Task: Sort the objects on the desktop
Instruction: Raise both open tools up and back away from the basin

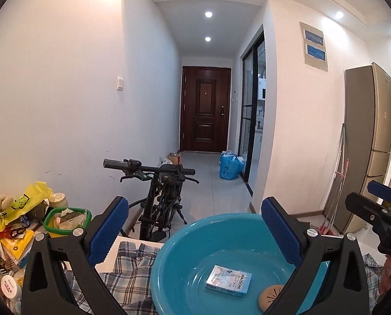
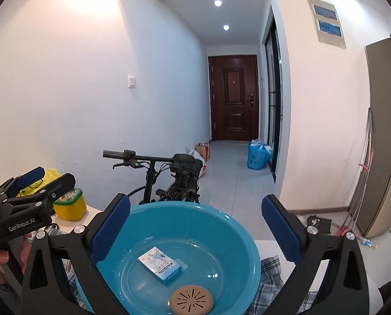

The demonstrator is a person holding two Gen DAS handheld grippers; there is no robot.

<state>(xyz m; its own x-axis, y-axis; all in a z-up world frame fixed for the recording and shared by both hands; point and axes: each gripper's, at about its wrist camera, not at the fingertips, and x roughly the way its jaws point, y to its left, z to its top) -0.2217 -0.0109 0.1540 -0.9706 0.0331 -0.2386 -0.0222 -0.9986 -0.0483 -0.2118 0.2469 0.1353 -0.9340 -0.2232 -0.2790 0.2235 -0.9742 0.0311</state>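
Both grippers (image 1: 195, 225) (image 2: 195, 225) gape empty above the blue basin (image 2: 221, 225).

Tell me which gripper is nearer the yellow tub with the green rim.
Left. The left gripper hangs open just right of the yellow tub, near the clutter. The right gripper is open too, farther right, past the blue basin.

Brightly, evenly lit from recessed ceiling spotlights (image 1: 208, 14) down the far hallway; soft glare on white walls; sharp focus; heavy fisheye bending, dark corners.

box (image 2: 160, 265) in basin (image 2: 221, 225), bicycle (image 2: 153, 181) behind
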